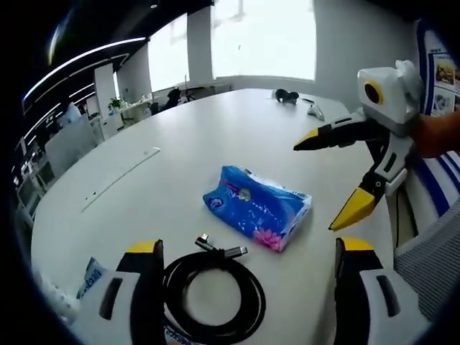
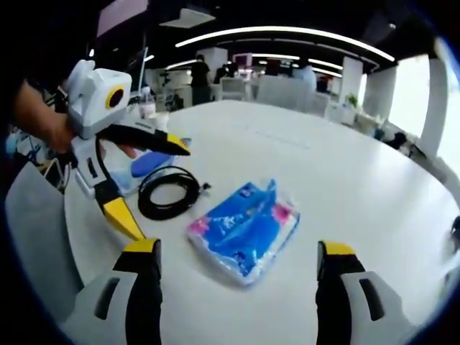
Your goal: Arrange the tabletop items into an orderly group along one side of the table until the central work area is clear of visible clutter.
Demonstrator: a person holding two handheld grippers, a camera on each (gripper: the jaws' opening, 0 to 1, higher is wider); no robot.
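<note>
Both tongs gape empty over the white bench [image 1: 215, 129] — the blue tissue pack [image 2: 243, 228] just ahead of the right tongs [image 2: 237, 251], the coiled black cable [image 1: 214, 293] between the left tongs [image 1: 248, 248] — so a square, mid-pack grip looks wisest.

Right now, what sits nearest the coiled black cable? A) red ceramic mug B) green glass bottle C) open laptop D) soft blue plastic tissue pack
D: the soft blue plastic tissue pack lies just beside the coiled black cable on the white table, apart from it.
</note>
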